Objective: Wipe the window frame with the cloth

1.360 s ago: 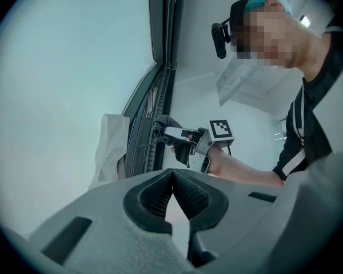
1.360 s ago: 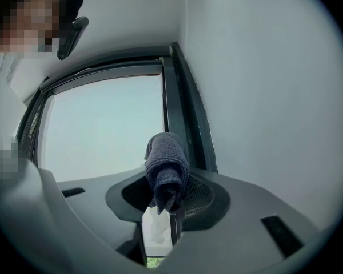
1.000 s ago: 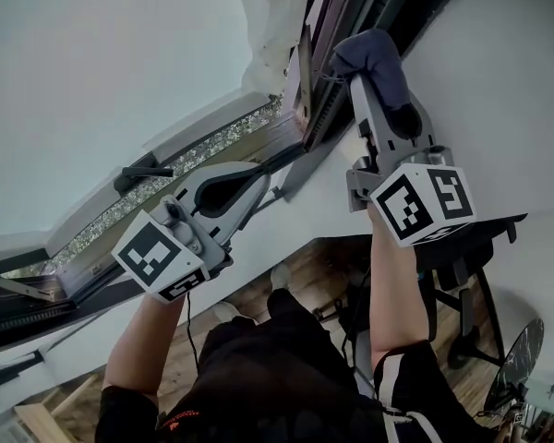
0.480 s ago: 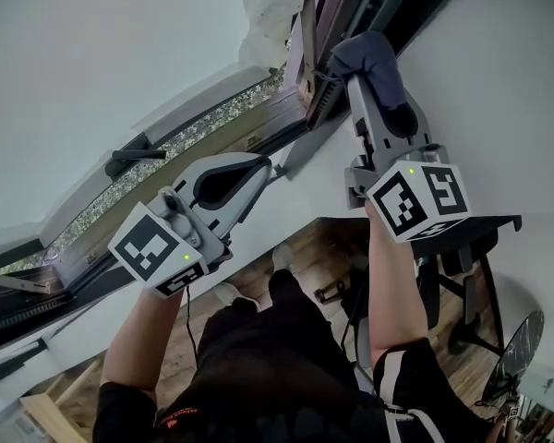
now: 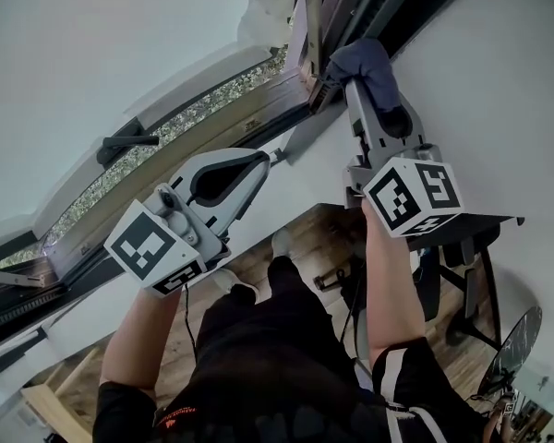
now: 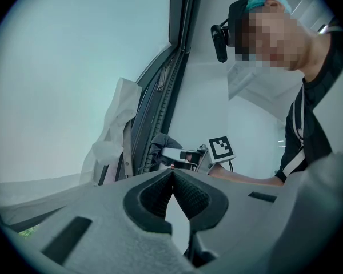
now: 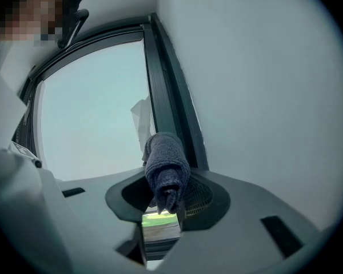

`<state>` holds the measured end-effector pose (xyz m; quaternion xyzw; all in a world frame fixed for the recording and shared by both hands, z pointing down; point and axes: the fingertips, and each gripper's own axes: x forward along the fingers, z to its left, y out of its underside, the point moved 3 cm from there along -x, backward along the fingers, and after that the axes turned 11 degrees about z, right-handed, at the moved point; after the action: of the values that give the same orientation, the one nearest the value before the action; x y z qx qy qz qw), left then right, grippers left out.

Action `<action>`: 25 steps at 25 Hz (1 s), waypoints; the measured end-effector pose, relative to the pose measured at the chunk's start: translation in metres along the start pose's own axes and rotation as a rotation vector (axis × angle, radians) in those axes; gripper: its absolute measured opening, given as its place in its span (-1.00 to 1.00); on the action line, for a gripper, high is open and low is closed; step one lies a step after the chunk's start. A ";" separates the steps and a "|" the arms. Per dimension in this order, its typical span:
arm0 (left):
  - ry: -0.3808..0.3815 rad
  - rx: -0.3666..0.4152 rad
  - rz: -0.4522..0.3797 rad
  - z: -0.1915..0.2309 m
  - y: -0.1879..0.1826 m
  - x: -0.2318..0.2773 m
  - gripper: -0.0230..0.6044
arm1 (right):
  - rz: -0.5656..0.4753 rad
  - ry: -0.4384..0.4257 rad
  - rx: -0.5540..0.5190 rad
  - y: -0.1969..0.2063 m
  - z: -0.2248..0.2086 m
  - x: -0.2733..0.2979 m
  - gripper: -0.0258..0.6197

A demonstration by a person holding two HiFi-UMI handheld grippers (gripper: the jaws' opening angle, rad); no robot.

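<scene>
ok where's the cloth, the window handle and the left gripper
cloth (image 7: pixel 167 163), right gripper view, on the rolled bundle between the jaws
window handle (image 5: pixel 127 142), head view, on the black lever's middle
left gripper (image 6: pixel 172 176), left gripper view, where its shut jaw tips meet

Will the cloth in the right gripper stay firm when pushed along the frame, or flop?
Probably floppy: the cloth folds and bulges over the right gripper. It looks like soft, thick terry, so likely light and grippy, not slippery. Pressed on the window frame, it should squash and mould.
</scene>
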<state>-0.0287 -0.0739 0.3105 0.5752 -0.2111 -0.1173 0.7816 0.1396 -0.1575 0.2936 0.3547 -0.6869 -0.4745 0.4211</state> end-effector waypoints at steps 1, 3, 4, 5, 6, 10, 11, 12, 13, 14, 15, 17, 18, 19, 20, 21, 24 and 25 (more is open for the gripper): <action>-0.003 -0.005 0.003 0.001 0.003 0.000 -0.87 | 0.009 0.001 0.005 0.006 -0.002 0.002 -0.56; -0.010 -0.013 0.007 0.003 0.007 -0.001 -0.87 | 0.025 0.003 0.013 0.015 -0.004 0.005 -0.56; -0.014 -0.016 0.008 0.004 0.009 -0.001 -0.87 | 0.032 0.003 0.016 0.020 -0.005 0.006 -0.56; -0.016 -0.020 0.009 0.005 0.012 -0.001 -0.87 | 0.038 0.003 0.018 0.024 -0.006 0.007 -0.56; -0.019 -0.025 0.012 0.006 0.014 -0.001 -0.87 | 0.045 0.002 0.020 0.028 -0.007 0.008 -0.56; -0.024 -0.047 0.025 0.009 0.026 0.003 -0.87 | 0.073 -0.002 0.033 0.046 -0.011 0.013 -0.56; -0.024 -0.051 0.028 0.009 0.028 0.005 -0.87 | 0.080 -0.002 0.035 0.050 -0.012 0.015 -0.56; -0.023 -0.054 0.030 0.010 0.030 0.006 -0.87 | 0.087 -0.001 0.038 0.055 -0.013 0.016 -0.56; -0.023 -0.056 0.031 0.010 0.032 0.008 -0.87 | 0.094 -0.001 0.040 0.059 -0.014 0.017 -0.56; -0.022 -0.059 0.033 0.010 0.034 0.009 -0.87 | 0.100 0.000 0.042 0.063 -0.015 0.018 -0.56; -0.022 -0.062 0.034 0.010 0.036 0.010 -0.87 | 0.106 0.001 0.044 0.068 -0.016 0.019 -0.56; -0.022 -0.067 0.037 0.011 0.039 0.012 -0.87 | 0.119 0.002 0.047 0.076 -0.017 0.021 -0.56; -0.021 -0.070 0.039 0.012 0.040 0.013 -0.87 | 0.125 0.002 0.048 0.079 -0.018 0.022 -0.56; -0.021 -0.073 0.040 0.012 0.042 0.014 -0.87 | 0.131 0.003 0.050 0.082 -0.018 0.023 -0.56; -0.021 -0.077 0.042 0.013 0.043 0.015 -0.87 | 0.136 0.004 0.051 0.086 -0.019 0.024 -0.56; -0.021 -0.080 0.044 0.013 0.045 0.016 -0.87 | 0.141 0.004 0.053 0.089 -0.019 0.025 -0.56; -0.022 -0.091 0.051 0.014 0.052 0.018 -0.87 | 0.158 0.011 0.055 0.100 -0.021 0.028 -0.56; -0.023 -0.094 0.054 0.014 0.054 0.019 -0.87 | 0.164 0.013 0.056 0.103 -0.022 0.029 -0.56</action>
<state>-0.0216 -0.0772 0.3686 0.5303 -0.2297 -0.1124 0.8083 0.1393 -0.1604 0.4031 0.3120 -0.7237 -0.4168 0.4529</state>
